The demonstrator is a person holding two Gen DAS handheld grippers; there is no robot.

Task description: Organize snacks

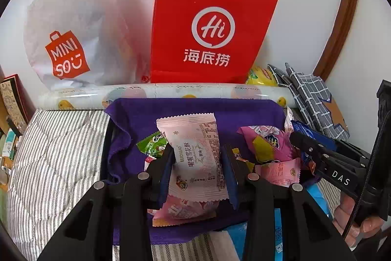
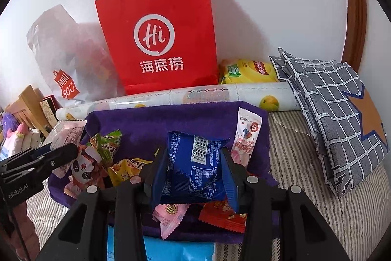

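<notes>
The pink snack packet (image 1: 195, 158) stands upright between the blue pads of the left gripper (image 1: 198, 160), which is clamped on its sides, above the purple cloth (image 1: 185, 109). The blue snack packet (image 2: 193, 168) is pinched the same way by the right gripper (image 2: 193, 169), above the cloth's right half. Judgement: both packets are lifted clear of the loose snack pile (image 2: 102, 163) on the cloth for sorting. The red paper bag (image 1: 210, 23) stands behind the cloth, against the wall, beyond a patterned roll (image 1: 171, 92)
</notes>
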